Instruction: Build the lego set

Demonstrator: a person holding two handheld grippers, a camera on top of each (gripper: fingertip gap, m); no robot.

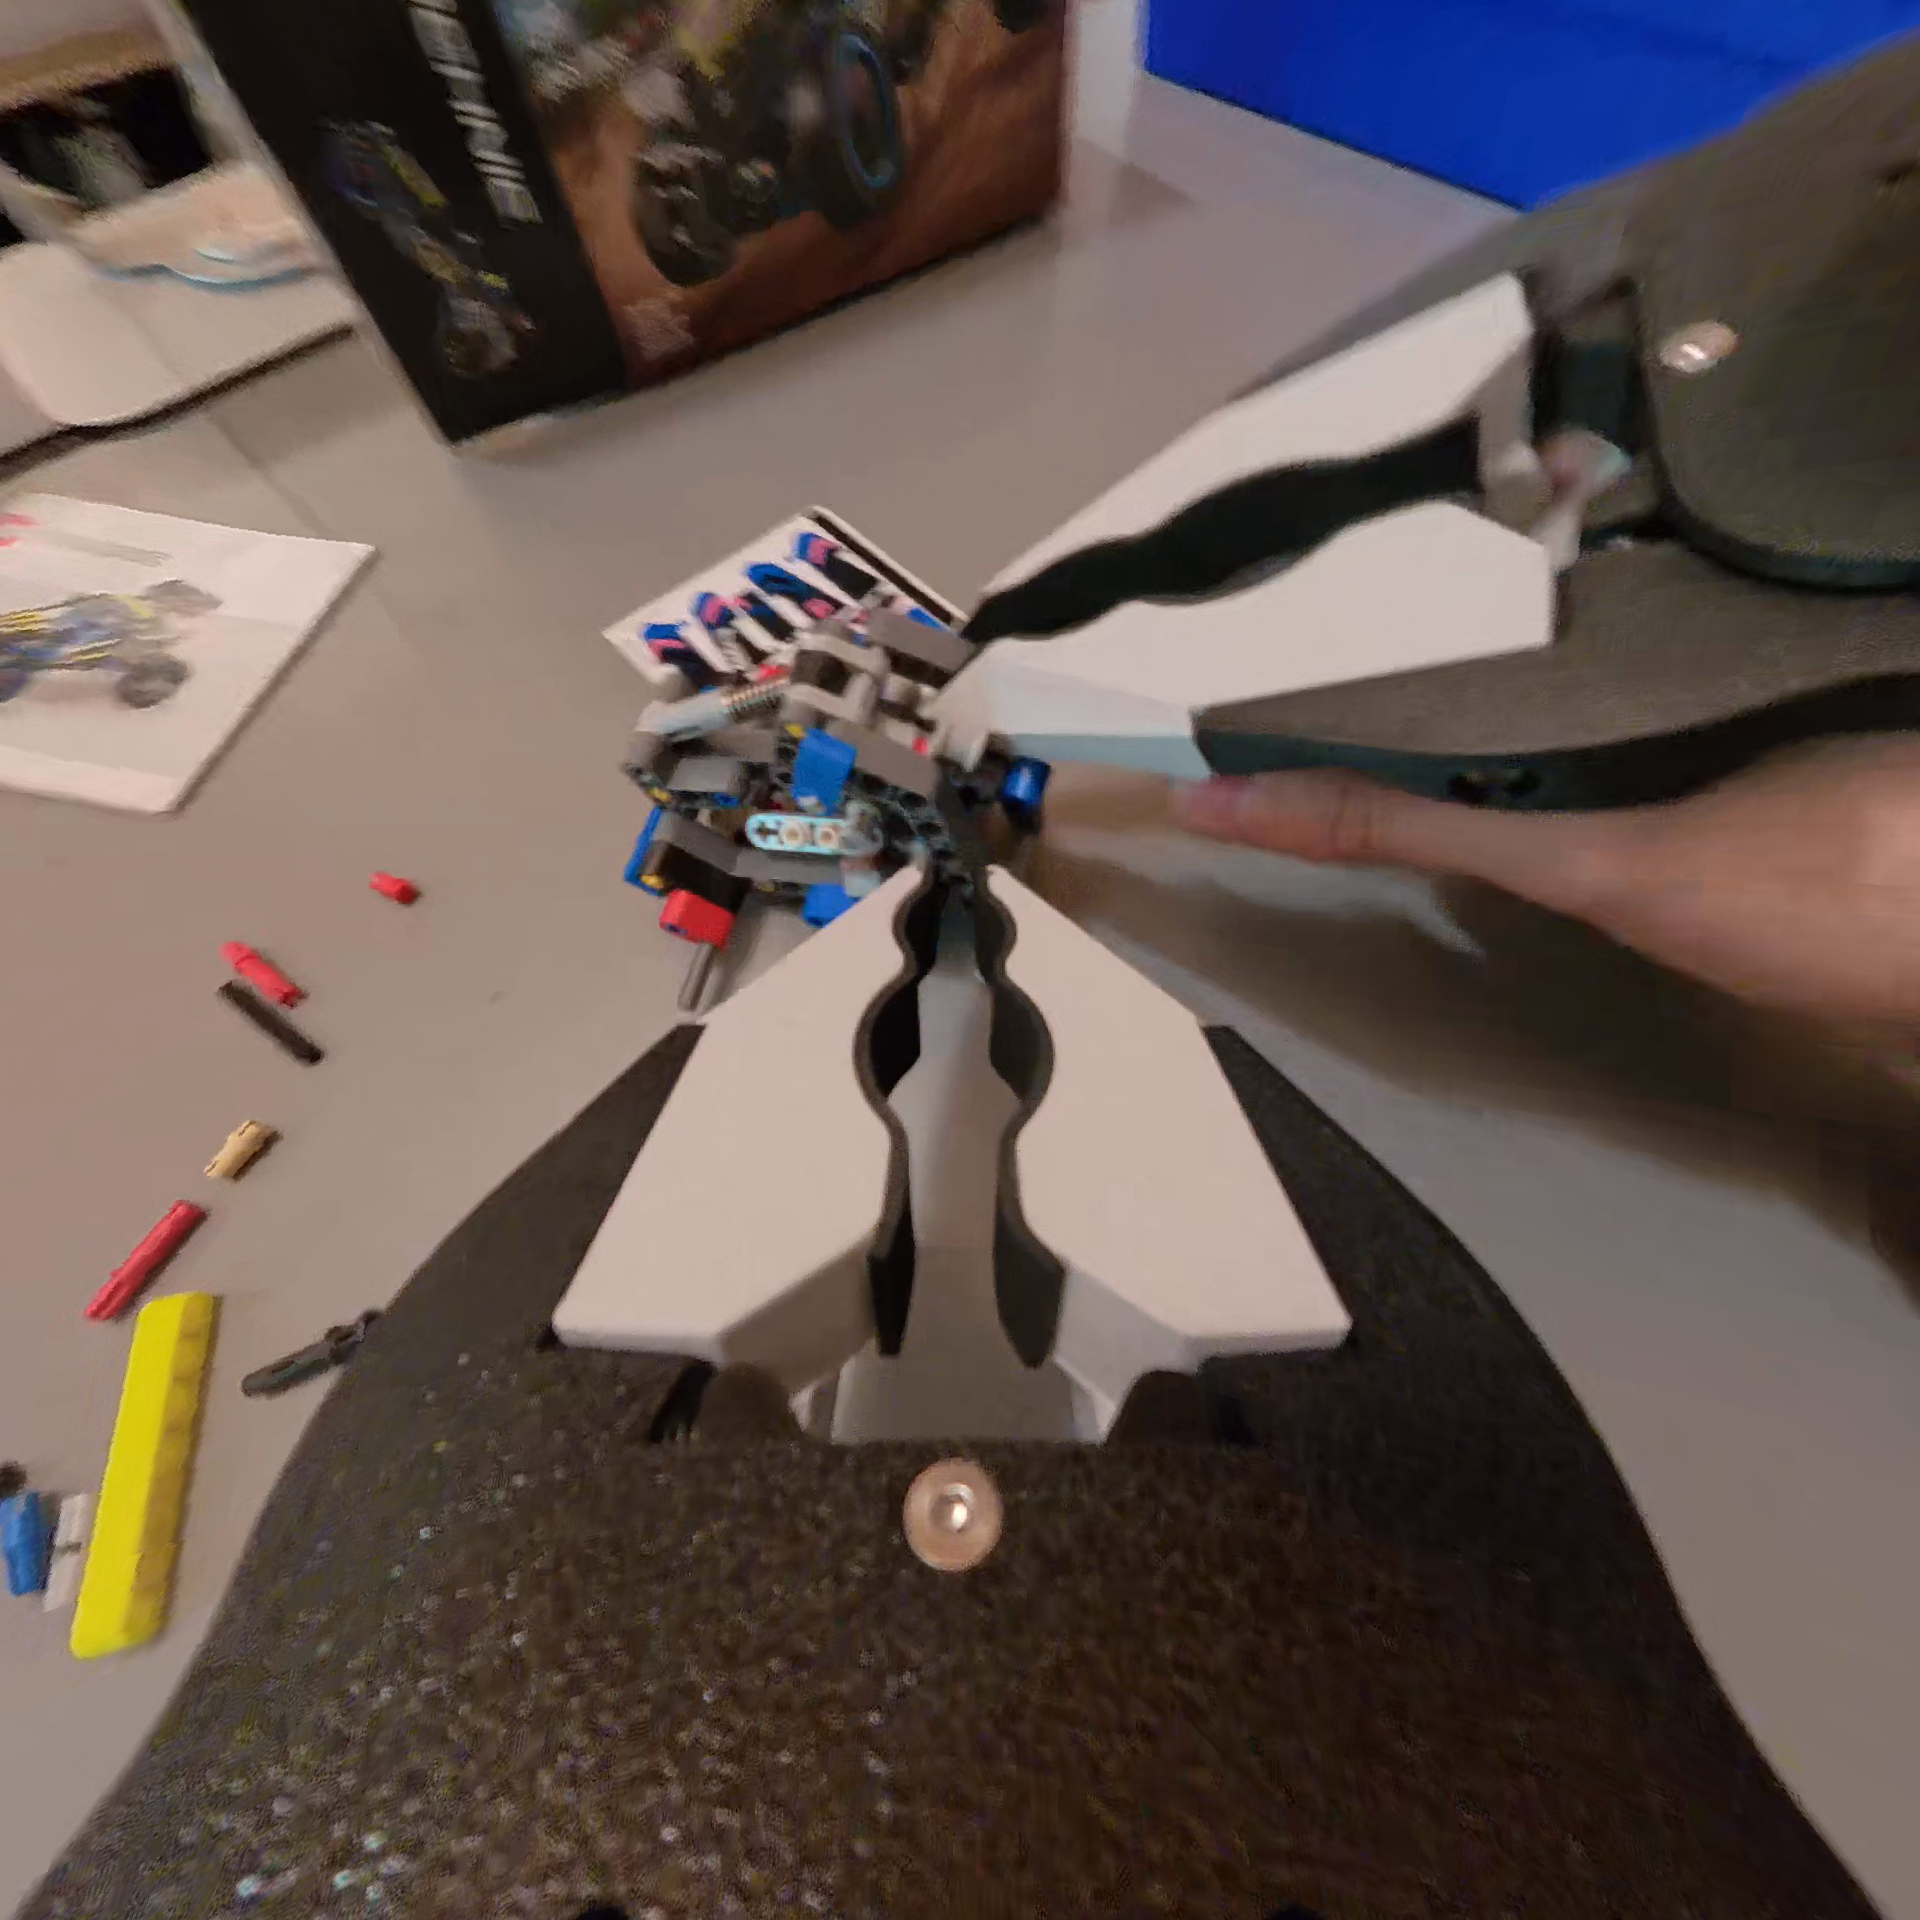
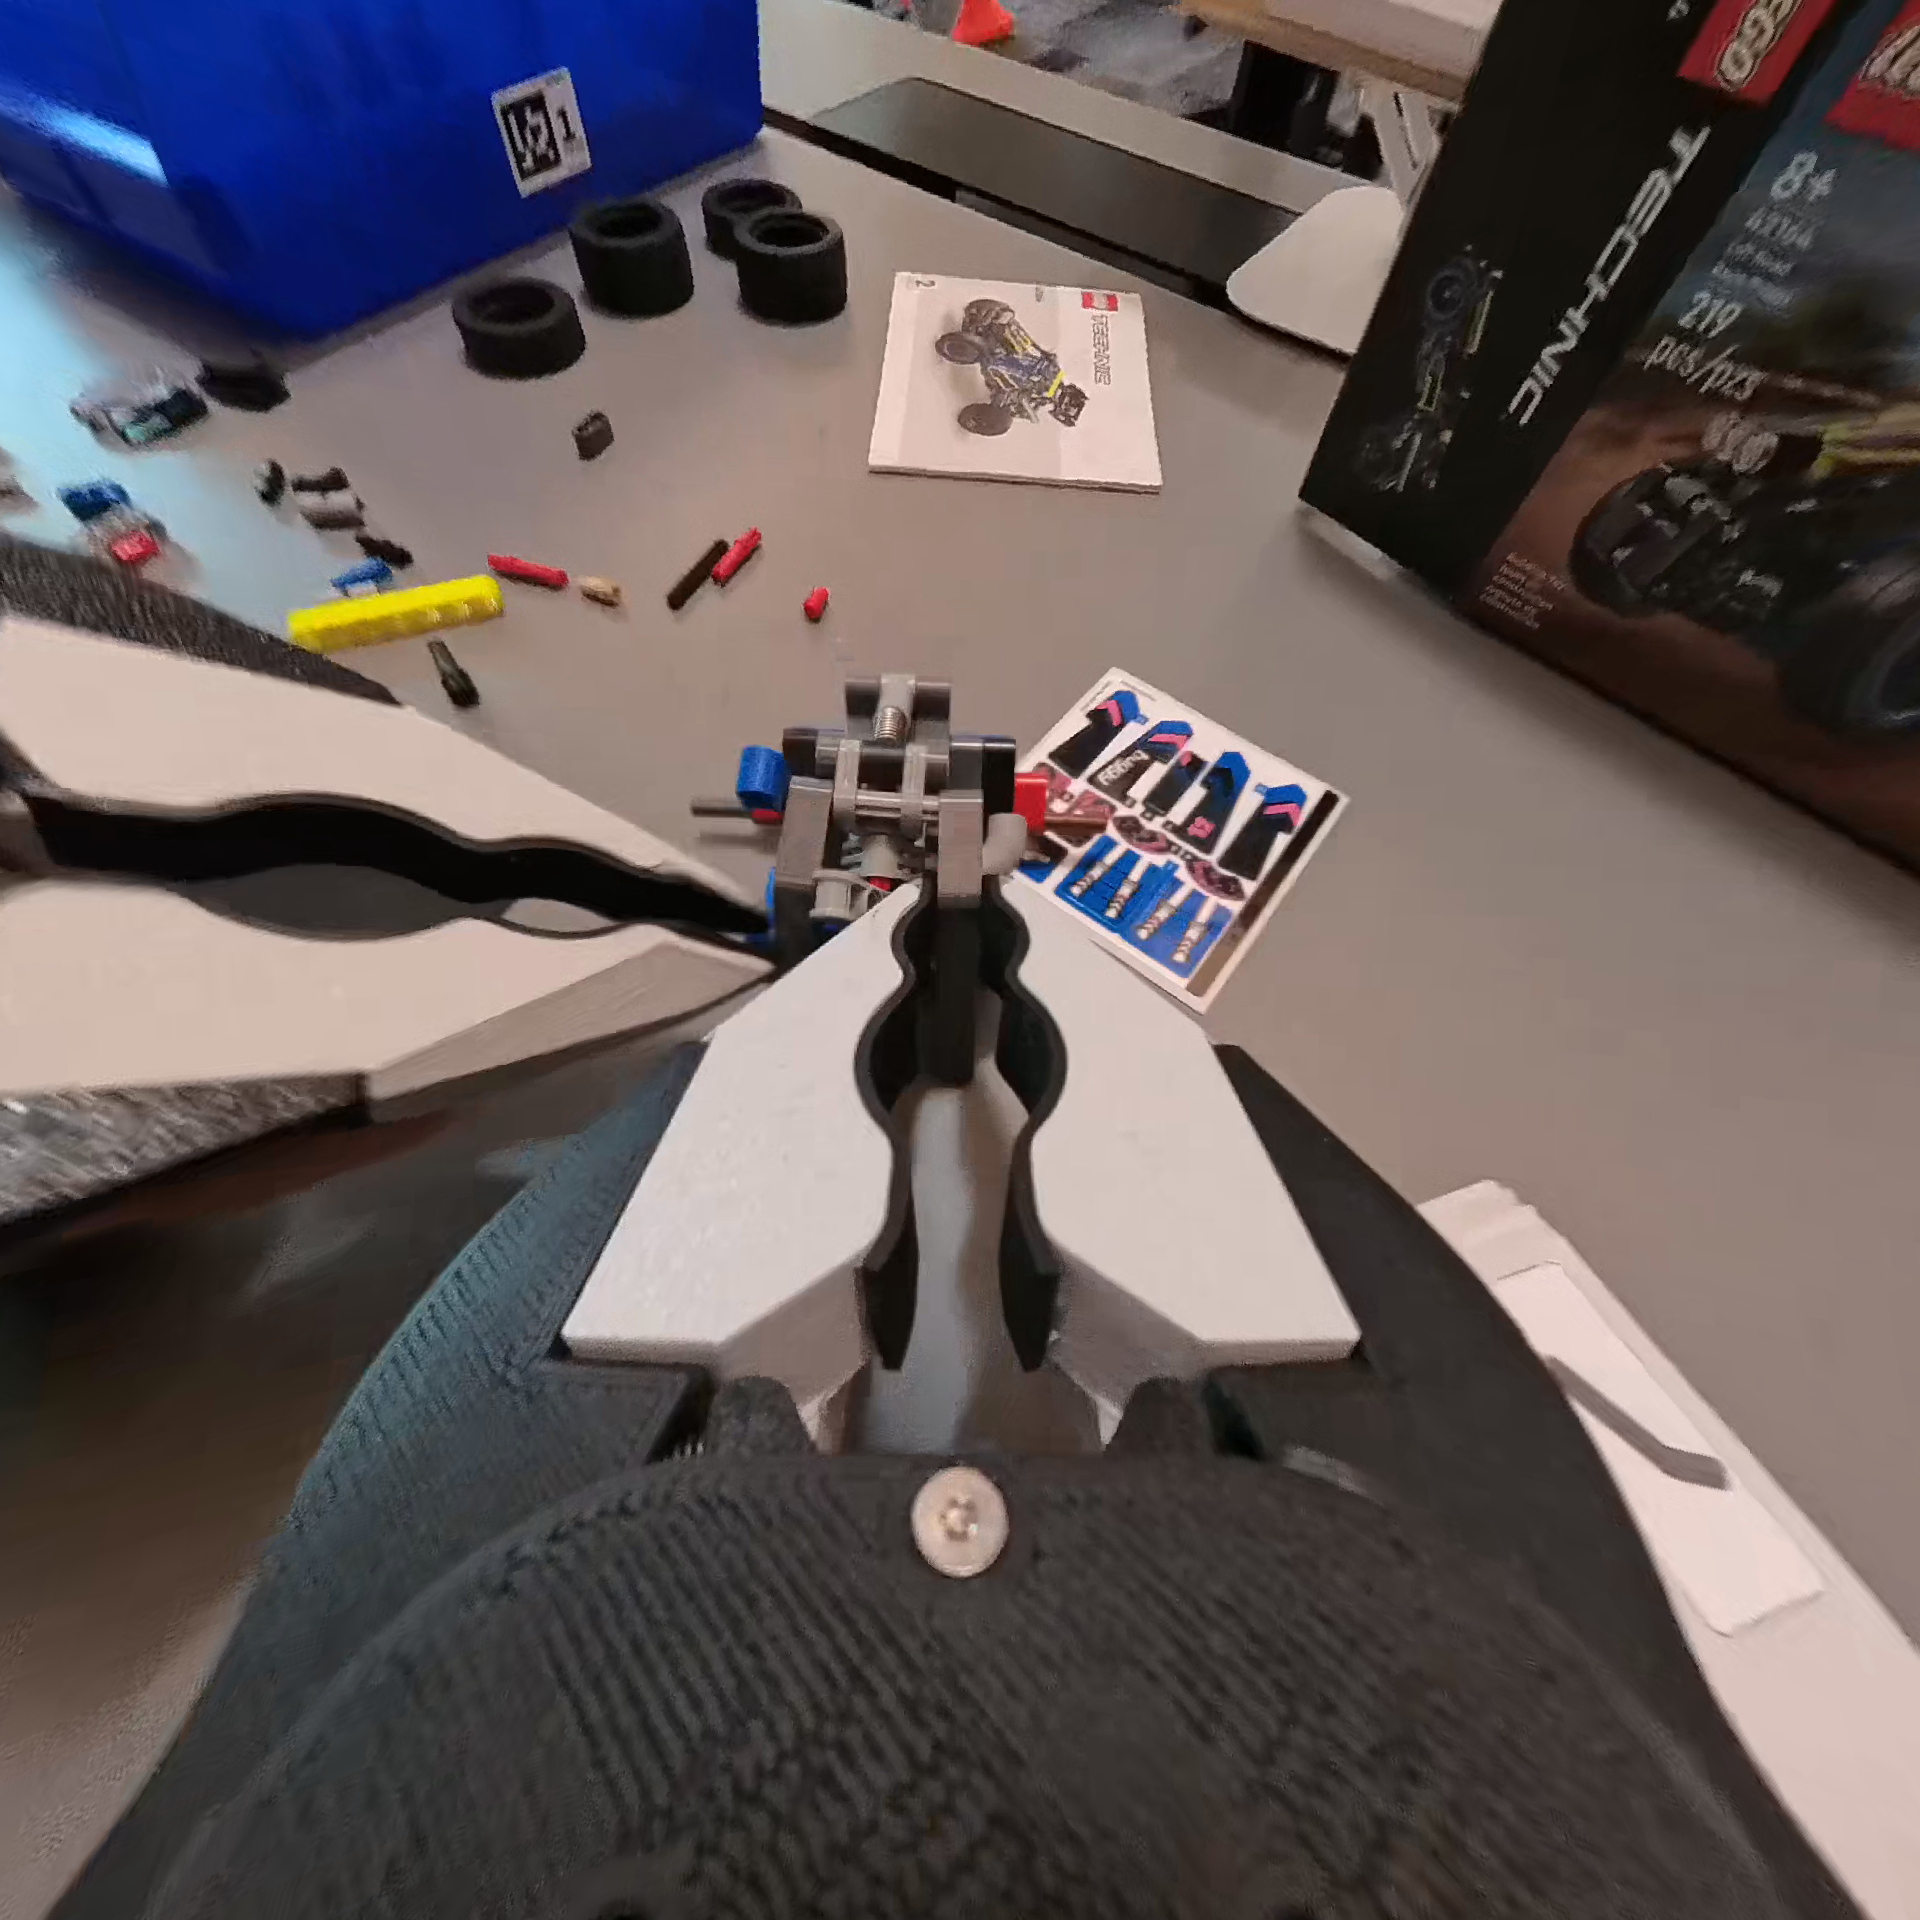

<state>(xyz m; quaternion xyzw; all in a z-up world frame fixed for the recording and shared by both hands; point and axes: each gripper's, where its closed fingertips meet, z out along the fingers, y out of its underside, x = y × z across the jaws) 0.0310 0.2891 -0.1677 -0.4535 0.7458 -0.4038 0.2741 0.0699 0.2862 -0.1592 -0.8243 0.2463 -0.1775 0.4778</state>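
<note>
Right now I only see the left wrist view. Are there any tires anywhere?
Observer: Yes, four tires lie beside the blue bin.
Operator: Is the right gripper really holding the model?
Observer: Yes, it is shut on a grey upright part of it.
Operator: Any more pieces past the yellow beam?
Observer: Small black pieces lie between the beam and the tires.

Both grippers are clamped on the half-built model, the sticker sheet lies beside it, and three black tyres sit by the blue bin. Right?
Not quite: the right wrist view shows four black tyres by the blue bin, not three. The rest stands: both grippers clamp the model, the sticker sheet beside it.
</note>
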